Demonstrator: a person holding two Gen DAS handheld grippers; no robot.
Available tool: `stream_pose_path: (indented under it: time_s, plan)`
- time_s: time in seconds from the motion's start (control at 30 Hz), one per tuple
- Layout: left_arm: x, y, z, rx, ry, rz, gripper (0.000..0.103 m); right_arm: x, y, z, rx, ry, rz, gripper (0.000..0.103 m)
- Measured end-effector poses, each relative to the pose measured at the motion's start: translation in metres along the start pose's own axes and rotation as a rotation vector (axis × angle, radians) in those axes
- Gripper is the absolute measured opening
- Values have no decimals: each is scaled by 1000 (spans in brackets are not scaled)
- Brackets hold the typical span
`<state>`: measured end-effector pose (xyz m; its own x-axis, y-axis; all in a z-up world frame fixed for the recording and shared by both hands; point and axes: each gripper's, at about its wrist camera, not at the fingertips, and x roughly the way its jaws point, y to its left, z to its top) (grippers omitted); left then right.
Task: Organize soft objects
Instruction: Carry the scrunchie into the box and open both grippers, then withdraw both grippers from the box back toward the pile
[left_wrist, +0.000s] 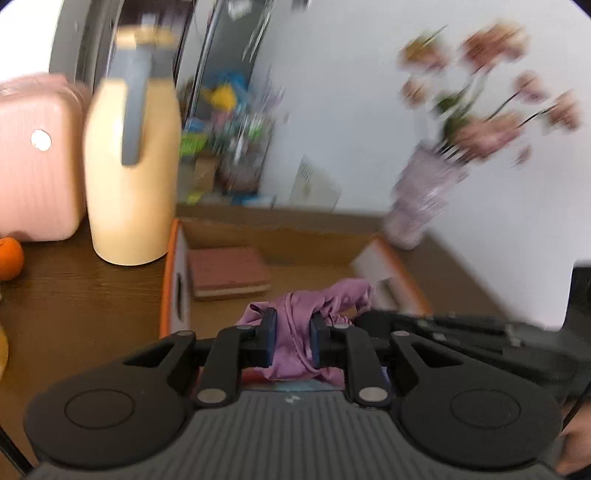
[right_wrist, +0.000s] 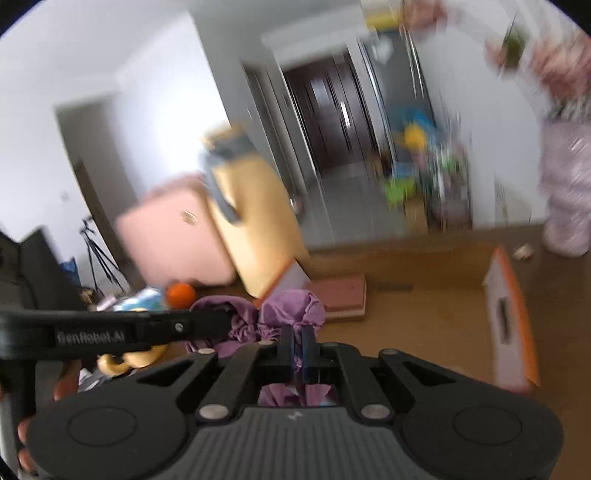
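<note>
Both grippers had a bite of the same purple cloth (left_wrist: 295, 328), which was bunched up and held over the open cardboard box (left_wrist: 258, 229) on the brown table (left_wrist: 81, 295). The left gripper (left_wrist: 293, 341) was clamped on a fat fold of it, jaws nearly together with fabric squashed between the pads and more spilling out underneath. The right gripper (right_wrist: 298, 349) was pinched down tight on a thinner bit, jaws practically touching, with the rest of the cloth balled up just past its fingertips. In the left wrist view the other tool came in from the right edge, reaching toward the same bundle. Inside the box there was a reddish book (left_wrist: 229, 273) lying flat near the left wall. Behind the box on the left stood a cream jug (left_wrist: 133, 166) with a grey handle, with a pink case (left_wrist: 37, 158) beside it and an orange (left_wrist: 9, 258) at the edge of the picture. A vase (left_wrist: 421, 203) of pink flowers sat off the box's far right corner. Everything in the background was pretty smeared with blur, so I couldn't make out the clutter on the floor beyond the table.
</note>
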<state>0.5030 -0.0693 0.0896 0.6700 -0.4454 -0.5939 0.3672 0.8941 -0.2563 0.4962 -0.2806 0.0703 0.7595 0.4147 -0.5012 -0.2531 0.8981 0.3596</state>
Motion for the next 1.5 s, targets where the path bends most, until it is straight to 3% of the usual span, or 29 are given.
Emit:
stream_pose_path:
  time_s: [0.1, 0.2, 0.3, 0.33, 0.37, 0.4, 0.57, 0.73, 0.97, 1.03, 1.17, 1.33, 1.43, 1.5]
  plan:
    - [65, 29, 23, -29, 91, 77, 18, 79, -15, 23, 21, 123, -43, 4]
    - [116, 48, 32, -15, 156, 131, 21, 132, -24, 29, 25, 209, -75, 6]
    - [143, 58, 30, 15, 151, 235, 30, 152, -25, 26, -29, 224, -132, 19]
    - [144, 61, 28, 26, 134, 218, 37, 152, -24, 24, -58, 214, -150, 34]
    - [142, 61, 25, 38, 112, 210, 41, 152, -25, 23, -78, 198, -175, 56]
    - [143, 61, 24, 47, 105, 206, 49, 151, -29, 22, -85, 184, -187, 64]
    - [144, 53, 22, 48, 95, 225, 58, 146, -45, 22, -74, 157, -195, 56]
    - [111, 43, 31, 43, 63, 218, 62, 102, -38, 32, -103, 96, -202, 56]
    - [13, 10, 37, 89, -65, 223, 72, -13, -46, 47, -125, -30, -286, 58]
    - [-18, 2, 32, 106, -116, 226, 78, -53, -49, 41, -125, -76, -325, 59]
    - [-68, -17, 18, 133, -199, 225, 78, -114, -51, 26, -98, -153, -342, 62]
    - [-107, -39, -1, 129, -274, 221, 82, -159, -39, 5, -101, -229, -334, 64]
    - [-132, -48, -27, 139, -397, 238, 96, -180, -23, -19, -142, -308, -344, 71]
    - [-147, -58, -54, 154, -498, 274, 98, -194, -14, -42, -168, -372, -355, 73]
